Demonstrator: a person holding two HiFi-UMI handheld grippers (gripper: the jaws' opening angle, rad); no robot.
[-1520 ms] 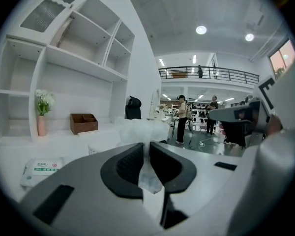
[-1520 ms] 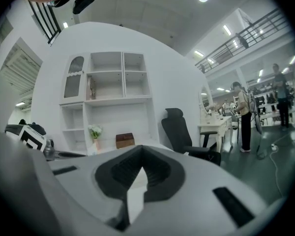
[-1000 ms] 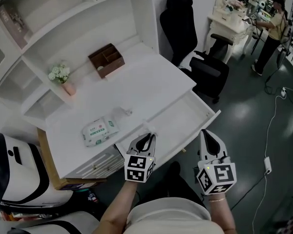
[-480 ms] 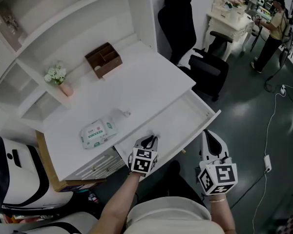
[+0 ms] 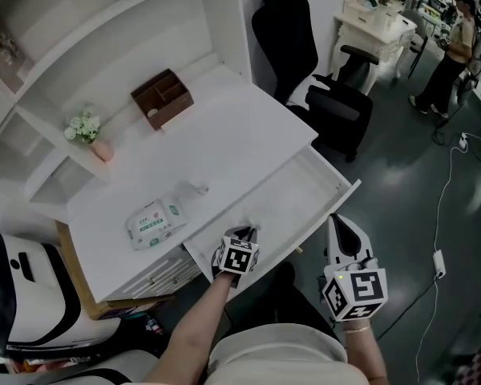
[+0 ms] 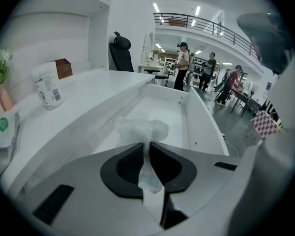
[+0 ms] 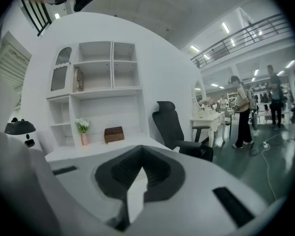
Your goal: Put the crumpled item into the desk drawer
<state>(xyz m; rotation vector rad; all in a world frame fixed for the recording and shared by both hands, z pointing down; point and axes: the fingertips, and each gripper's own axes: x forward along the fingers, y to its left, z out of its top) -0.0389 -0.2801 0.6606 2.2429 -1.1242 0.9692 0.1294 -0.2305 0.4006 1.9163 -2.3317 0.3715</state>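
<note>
The crumpled item (image 6: 137, 129) is a wad of thin white tissue, and my left gripper (image 6: 146, 150) is shut on its tail. In the head view the left gripper (image 5: 242, 235) hangs over the near left end of the open white desk drawer (image 5: 337, 184). The left gripper view looks along the drawer's bare inside (image 6: 174, 114) with the wad just above it. My right gripper (image 5: 337, 224) is held off the drawer's front, to the right. Its jaws (image 7: 142, 167) stand shut with nothing in them.
On the white desk top (image 5: 232, 139) lie a wet-wipes pack (image 5: 154, 219) and a small clear packet (image 5: 196, 189). A brown box (image 5: 162, 97) and a flower vase (image 5: 86, 131) stand at the back. A black chair (image 5: 321, 79) stands right of the desk.
My left gripper has moved forward and lower over the drawer's near left end, still holding the wad. The right gripper has stayed put.
</note>
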